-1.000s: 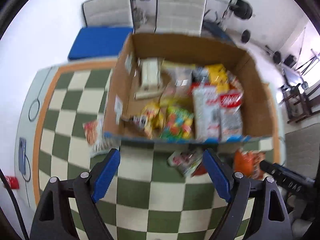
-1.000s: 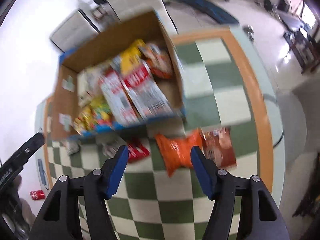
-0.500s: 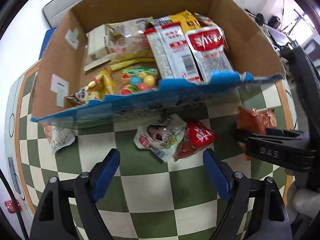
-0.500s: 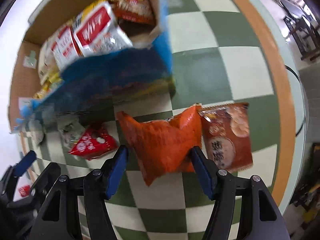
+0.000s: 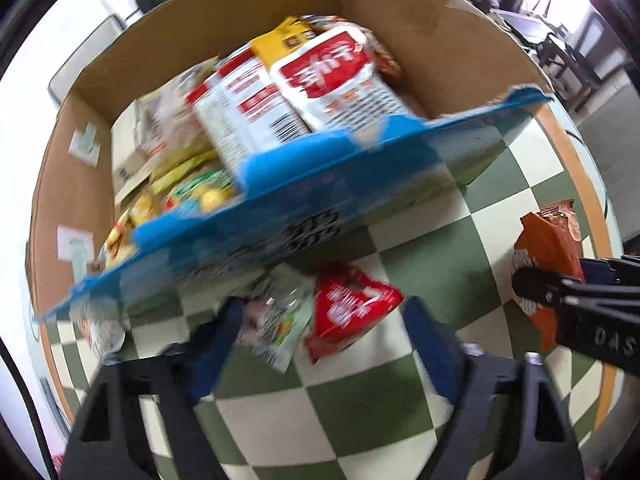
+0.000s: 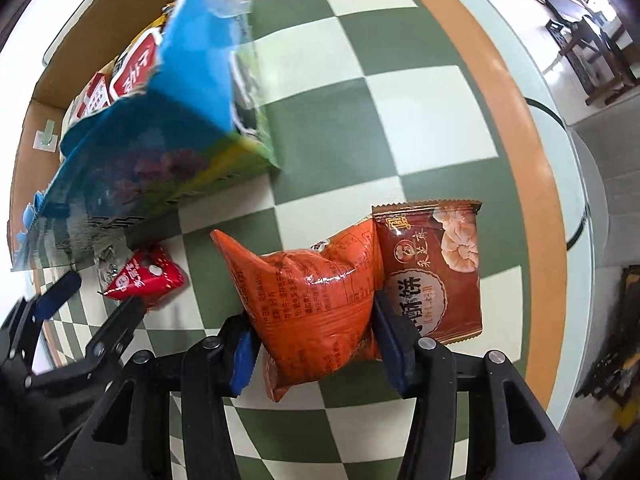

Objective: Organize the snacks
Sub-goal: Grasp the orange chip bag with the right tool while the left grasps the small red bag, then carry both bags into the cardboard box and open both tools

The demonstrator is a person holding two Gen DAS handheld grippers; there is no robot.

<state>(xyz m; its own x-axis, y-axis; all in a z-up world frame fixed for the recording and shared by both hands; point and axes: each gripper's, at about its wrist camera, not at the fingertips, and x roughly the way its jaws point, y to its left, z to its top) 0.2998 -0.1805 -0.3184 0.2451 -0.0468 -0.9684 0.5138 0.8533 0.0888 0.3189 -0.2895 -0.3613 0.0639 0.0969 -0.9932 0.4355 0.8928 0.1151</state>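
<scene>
While both hand-held grippers point down at the green-and-cream checkered counter (image 6: 432, 116), each one is closing. The right hand-held gripper (image 6: 312, 344) has an orange snack bag (image 6: 316, 300) between its blue pads (image 6: 390, 344), and the pads already press into the bag's sides, which bulge and crease between them. The bag lies on the counter, touching a brown pastry packet (image 6: 436, 264) on its right, whose lower left edge is hidden behind the right pad.

The left hand-held gripper (image 5: 320, 344) is about half open, with two packets between its fingers: a pale green-and-white snack packet (image 5: 280, 320) close to the left finger and a red snack pouch (image 5: 352, 308) beside it, overlapping at their edges. This view is blurred, and I cannot tell whether either pad touches a packet. Both packets lie on the counter right against the front wall of a cardboard box (image 5: 400, 40) with a torn blue rim (image 5: 320, 156).

Inside the box, red-and-white packets (image 5: 320, 88) stand on end in the middle, a yellow packet (image 5: 288, 38) sits behind them, and smaller yellow and green sweets bags (image 5: 192, 188) fill the left part. In the left wrist view the orange bag and the right tool appear at the far right edge, well apart from the red pouch.
</scene>
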